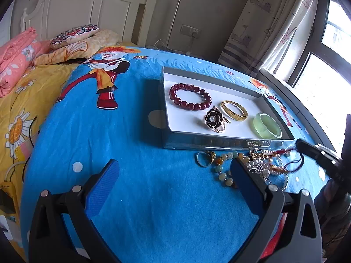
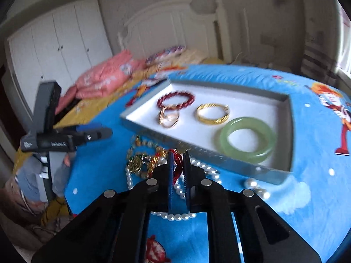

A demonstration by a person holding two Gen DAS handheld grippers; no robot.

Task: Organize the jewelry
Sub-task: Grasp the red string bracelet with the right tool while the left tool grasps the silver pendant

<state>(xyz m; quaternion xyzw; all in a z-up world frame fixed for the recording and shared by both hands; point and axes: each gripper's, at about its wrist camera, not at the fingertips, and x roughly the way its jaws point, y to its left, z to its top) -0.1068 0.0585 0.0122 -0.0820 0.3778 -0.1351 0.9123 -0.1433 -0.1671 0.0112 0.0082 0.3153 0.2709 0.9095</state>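
Right wrist view blurred — brooch [image 2: 169, 116] indistinct, pearl necklace [image 2: 175, 215] partly hidden.

Left tool [image 1: 173, 182] spread wide; right tool [image 2: 178, 164] pinched nearly closed.

Hardly any lettering can be read. In the right wrist view, at the left of the frame, white print is seen on the dark body of the left gripper [image 2: 103, 132]: a short word along its barrel and a small block of print on its rear end, both too blurred to be made out. In the left wrist view, at the lower left edge, a small dark mark is borne by a yellow power strip [image 1: 7, 189]; its characters are too small to be read. No other text, number or brand is legible.
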